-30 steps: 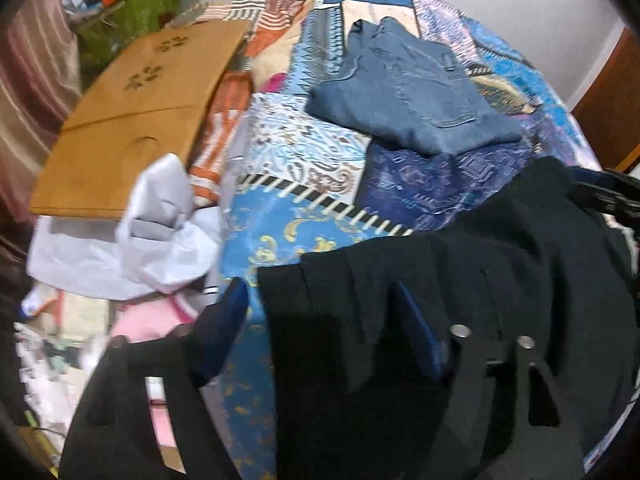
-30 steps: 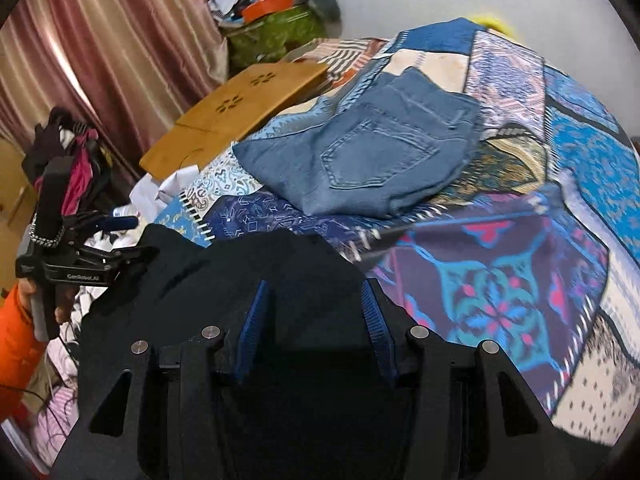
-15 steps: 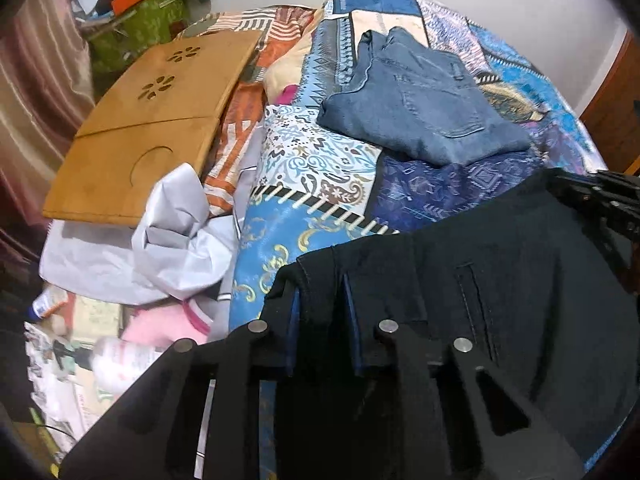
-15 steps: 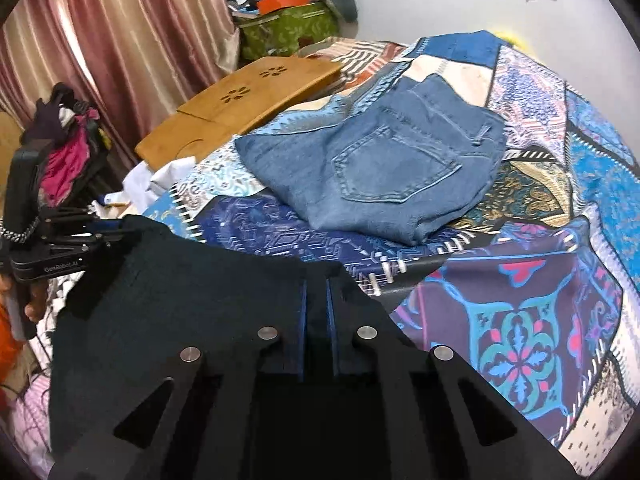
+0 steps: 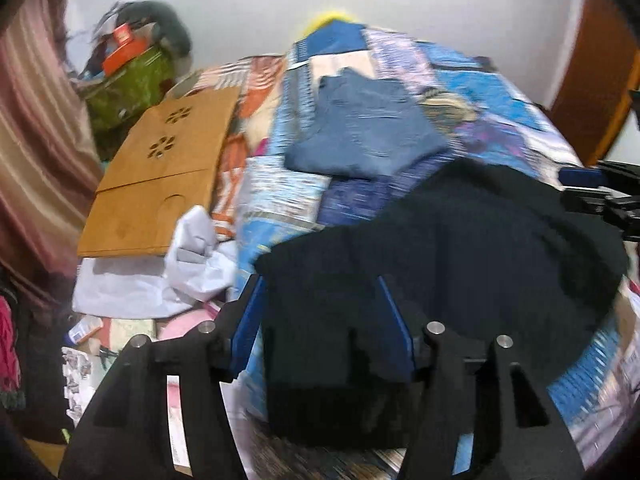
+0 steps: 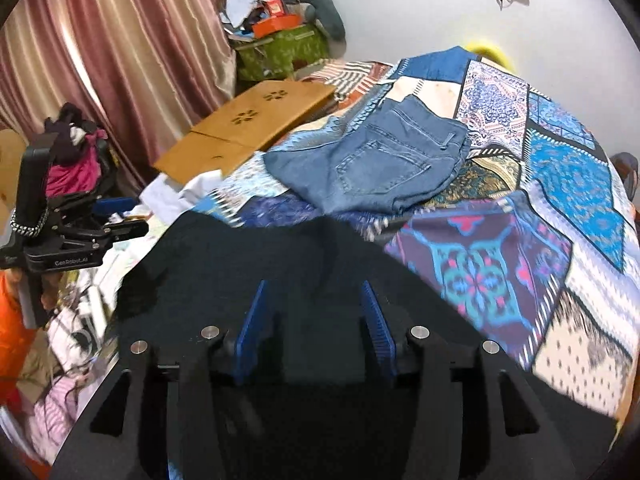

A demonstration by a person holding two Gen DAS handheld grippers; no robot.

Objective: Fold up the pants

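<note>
Black pants [image 5: 460,248] lie folded on the near edge of the patterned bedspread; they also fill the bottom of the right wrist view [image 6: 280,264]. My left gripper [image 5: 320,300] is open, its blue pads on either side of the pants' near left corner, not pinching it. My right gripper [image 6: 314,304] is open over the pants' near right part. The left gripper also shows at the left of the right wrist view [image 6: 116,216], and the right gripper at the right edge of the left wrist view [image 5: 600,192].
Folded blue jeans [image 6: 376,160] lie farther back on the bedspread [image 6: 560,184]. A wooden lap table [image 5: 160,176] and white cloth [image 5: 192,264] lie left of the bed. Cluttered floor, curtains [image 6: 100,60] and a green box [image 6: 280,52] are at left.
Both grippers were shut on the black pants half a second ago and have now opened. The pants have dropped onto the bed and both cameras have tilted up.
</note>
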